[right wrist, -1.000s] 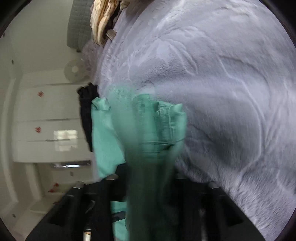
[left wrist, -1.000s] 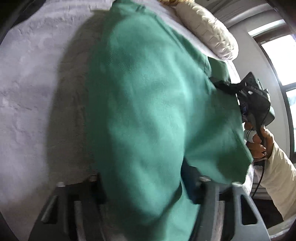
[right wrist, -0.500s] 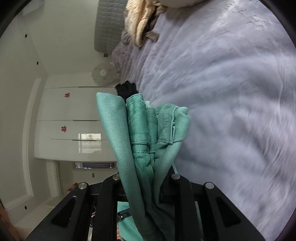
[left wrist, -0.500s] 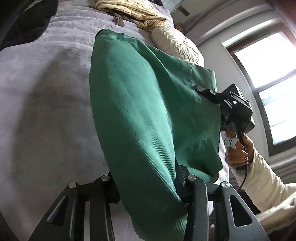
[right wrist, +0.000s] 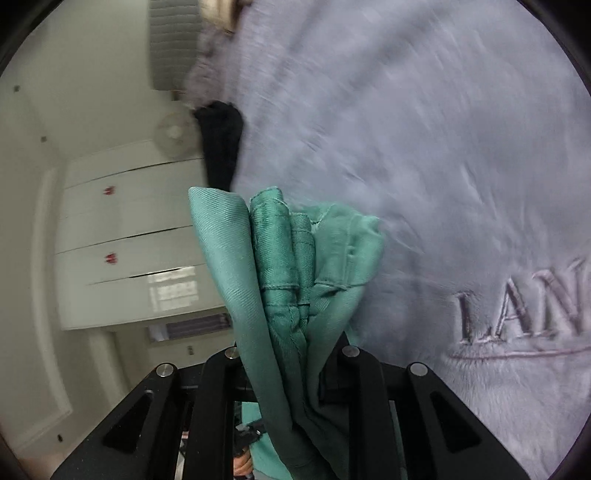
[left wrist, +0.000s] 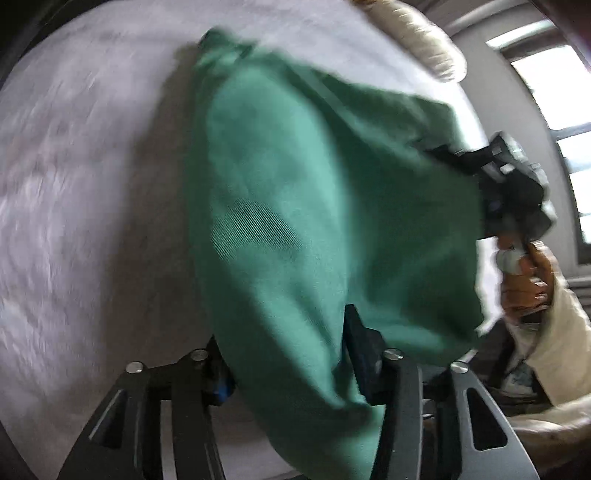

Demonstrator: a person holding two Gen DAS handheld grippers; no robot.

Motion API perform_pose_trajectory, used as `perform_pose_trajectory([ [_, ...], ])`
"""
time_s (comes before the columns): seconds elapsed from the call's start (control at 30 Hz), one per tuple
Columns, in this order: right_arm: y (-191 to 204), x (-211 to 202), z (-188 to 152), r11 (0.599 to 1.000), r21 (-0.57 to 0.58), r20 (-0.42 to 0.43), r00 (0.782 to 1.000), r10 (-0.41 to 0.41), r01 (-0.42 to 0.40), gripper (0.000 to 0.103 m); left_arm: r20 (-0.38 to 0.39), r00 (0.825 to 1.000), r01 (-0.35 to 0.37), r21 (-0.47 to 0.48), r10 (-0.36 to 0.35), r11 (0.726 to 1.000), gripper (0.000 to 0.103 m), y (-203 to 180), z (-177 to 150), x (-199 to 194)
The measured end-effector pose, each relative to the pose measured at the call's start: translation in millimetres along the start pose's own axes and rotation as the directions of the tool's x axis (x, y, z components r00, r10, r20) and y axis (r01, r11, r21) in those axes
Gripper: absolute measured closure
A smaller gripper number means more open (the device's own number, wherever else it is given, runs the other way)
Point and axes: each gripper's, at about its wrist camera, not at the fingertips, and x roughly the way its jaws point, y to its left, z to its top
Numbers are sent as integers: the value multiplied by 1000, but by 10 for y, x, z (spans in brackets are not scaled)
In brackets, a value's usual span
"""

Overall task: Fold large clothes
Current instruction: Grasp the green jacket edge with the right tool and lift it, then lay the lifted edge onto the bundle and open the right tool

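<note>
A large green garment (left wrist: 295, 203) hangs stretched above the bed between both grippers. In the left wrist view my left gripper (left wrist: 284, 354) has a thick fold of it between its jaws, which are opening; the cloth still fills the gap and drapes over the right finger. At the garment's far right corner my right gripper clamps the cloth, held by a hand (left wrist: 524, 280) in a cream sleeve. In the right wrist view my right gripper (right wrist: 291, 350) is shut on a bunched, seamed edge of the green garment (right wrist: 280, 258).
A lilac plush bed cover (left wrist: 92, 184) lies under the garment, with embroidered letters (right wrist: 517, 314) on it. A cream pillow (left wrist: 417, 33) sits at the head. A black garment (right wrist: 221, 144) lies at the bed's edge. Beyond stand a white wardrobe (right wrist: 122, 240) and a fan (right wrist: 173, 131).
Both grippers have swept sideways over the bed with the garment between them, blurring both views. The embroidered letters have come into the right wrist view. The beige clothes pile has left the left view.
</note>
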Motion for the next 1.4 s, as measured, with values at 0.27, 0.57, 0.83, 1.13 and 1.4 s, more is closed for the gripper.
perform_pose_trajectory([
  [0.27,461,-471,-123,910,-179,181,921,-344,375,53,151,988,-46,73,34,996,48,62,-122,-625],
  [0.57,411,-122,124,839,-225,165,868,-468,495,100,228,956,-201,56,183,978,41,1,85,-181],
  [0.83,-15,-294,181,907,-88,116,909,-401,412,102,216,945,-260,41,246,965,34,-94,70,-272],
  [1.13,474,-708,-475,848,-199,102,871,-481,492,97,77,975,-219,215,207,952,34,-298,-432,-241],
  [1.4,675,-615,-1192,797,-325,-26,838,-545,509,56,59,978,-207,105,202,973,27,-102,-581,-135],
])
